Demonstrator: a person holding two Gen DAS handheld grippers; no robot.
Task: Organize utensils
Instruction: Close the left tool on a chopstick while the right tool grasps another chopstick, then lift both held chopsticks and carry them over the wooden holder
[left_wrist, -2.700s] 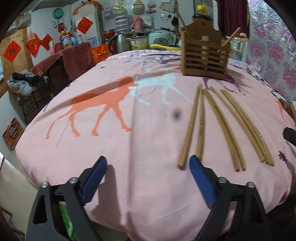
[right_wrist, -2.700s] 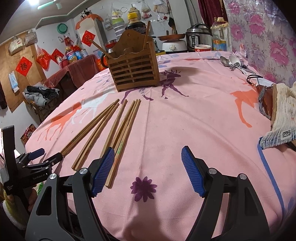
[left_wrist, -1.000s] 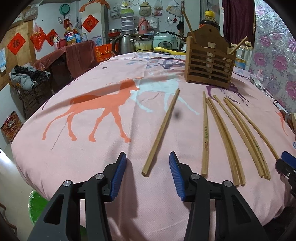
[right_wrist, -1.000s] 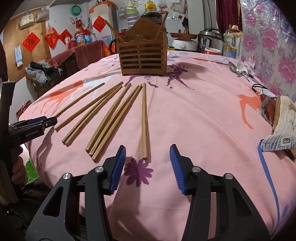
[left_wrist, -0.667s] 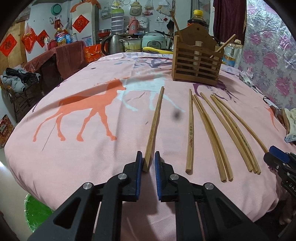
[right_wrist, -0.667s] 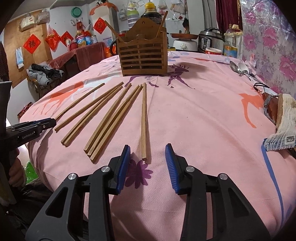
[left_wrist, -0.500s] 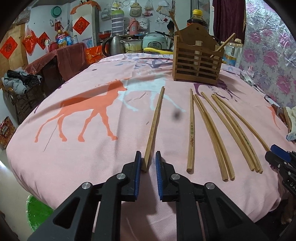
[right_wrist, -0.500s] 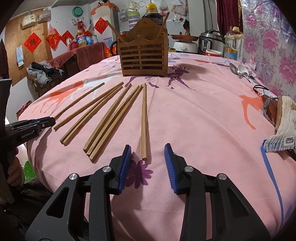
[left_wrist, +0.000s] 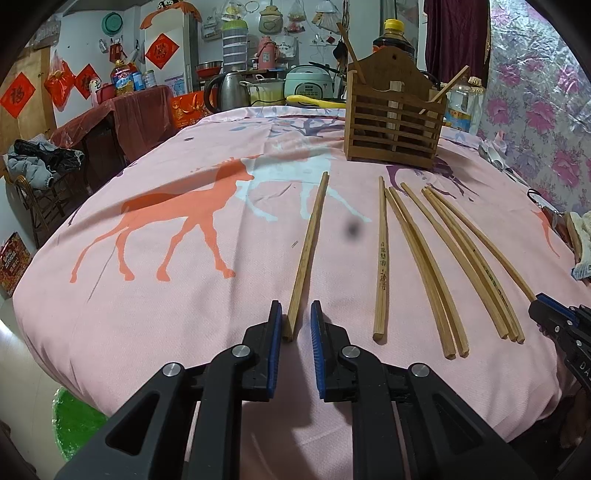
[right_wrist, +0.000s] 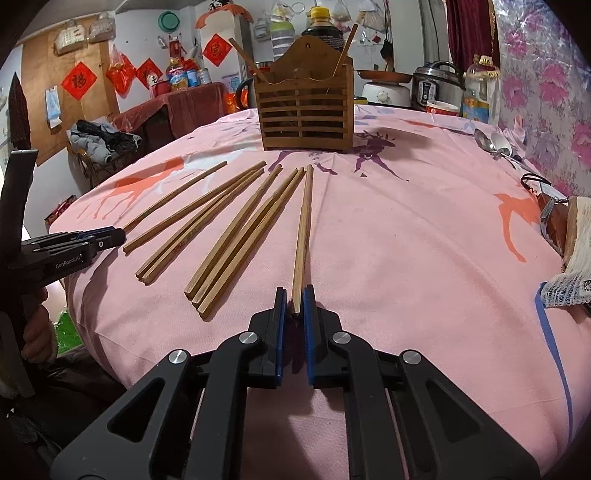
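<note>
Chopsticks fanned on pink cloth, holder (right_wrist: 304, 110) at 12 o'clock. Right gripper (right_wrist: 294, 314) clenched on rightmost chopstick (right_wrist: 302, 236) butt end. Left gripper (left_wrist: 295, 326) nearly closed around leftmost chopstick (left_wrist: 306, 251), contact unclear. Light, stiff, smooth wood; end grip will likely pivot.

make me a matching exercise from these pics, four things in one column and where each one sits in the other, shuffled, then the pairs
Things
1. wooden holder
2. metal spoons
3. leftmost chopstick
4. rightmost chopstick

Places
A. near end between the right gripper's fingers
B. far right on the pink cloth
C. upright at the far end of the row of chopsticks
D. near end between the left gripper's fingers

Pairs: 1-C, 2-B, 3-D, 4-A
</note>
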